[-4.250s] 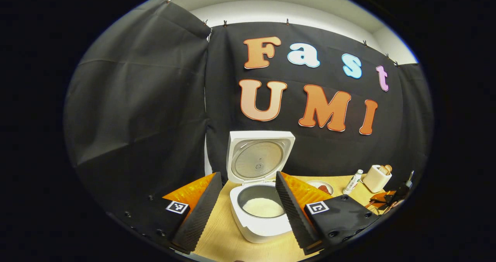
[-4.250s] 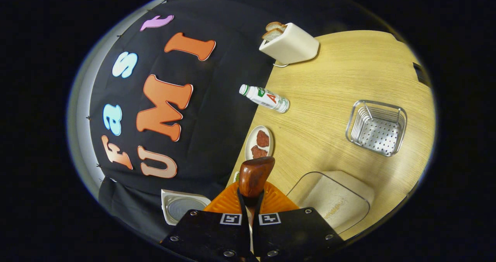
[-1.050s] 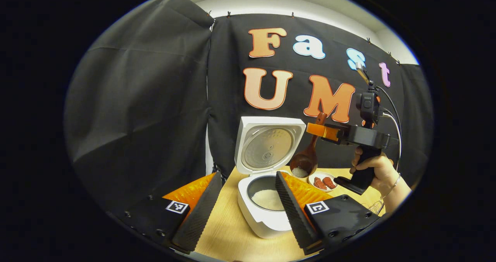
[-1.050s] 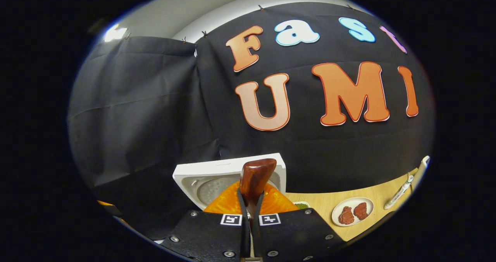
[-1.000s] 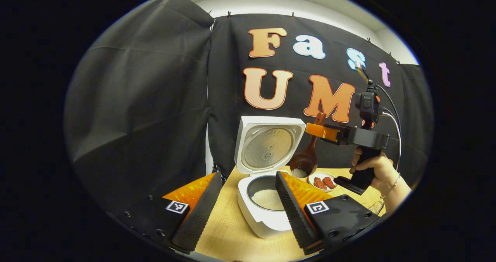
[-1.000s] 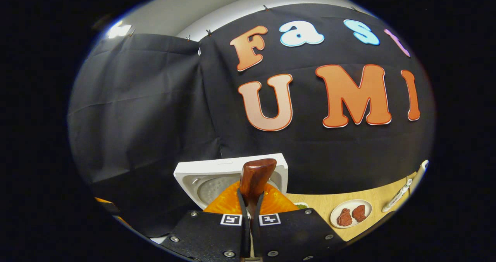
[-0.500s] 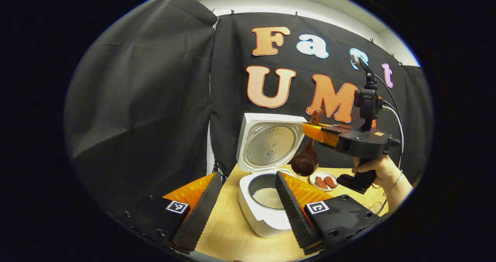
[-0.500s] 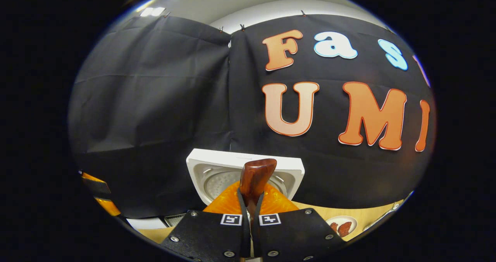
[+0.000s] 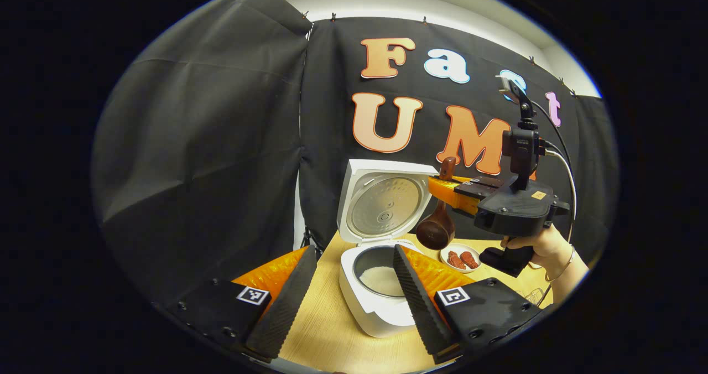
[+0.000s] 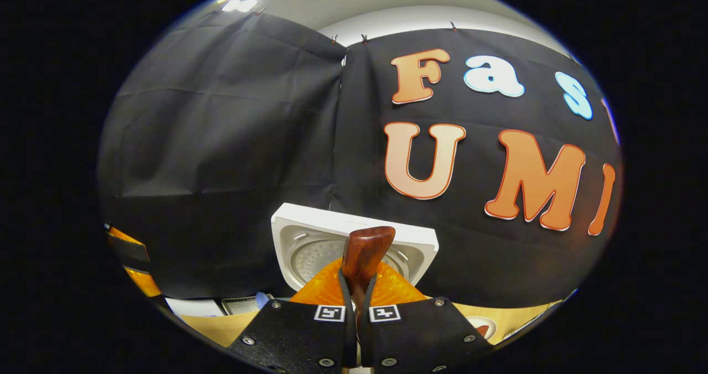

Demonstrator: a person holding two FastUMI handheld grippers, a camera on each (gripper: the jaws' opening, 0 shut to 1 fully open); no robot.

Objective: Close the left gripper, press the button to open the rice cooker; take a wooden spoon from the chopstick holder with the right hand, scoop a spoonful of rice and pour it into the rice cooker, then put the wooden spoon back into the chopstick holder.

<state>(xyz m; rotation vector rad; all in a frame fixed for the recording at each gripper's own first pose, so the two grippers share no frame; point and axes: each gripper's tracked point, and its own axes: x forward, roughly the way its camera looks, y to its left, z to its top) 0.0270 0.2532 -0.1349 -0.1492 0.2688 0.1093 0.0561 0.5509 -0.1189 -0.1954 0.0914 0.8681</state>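
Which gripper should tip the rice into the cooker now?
Right. The right gripper is shut on the wooden spoon, whose bowl hangs beside the open rice cooker. The left gripper is open and holds nothing.

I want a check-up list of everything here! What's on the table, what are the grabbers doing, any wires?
Surface: wooden table, bare in front of the cooker.
Job's things: rice cooker open, lid upright, rice in the pot; wooden spoon hanging bowl-down beside the lid.
Clutter: plate with two reddish pieces.
Grippers: left gripper open, jaws either side of the cooker; right gripper shut on the spoon's handle, held by a hand.
Cables: cable looping from the right gripper's camera.
Surroundings: black cloth wall.
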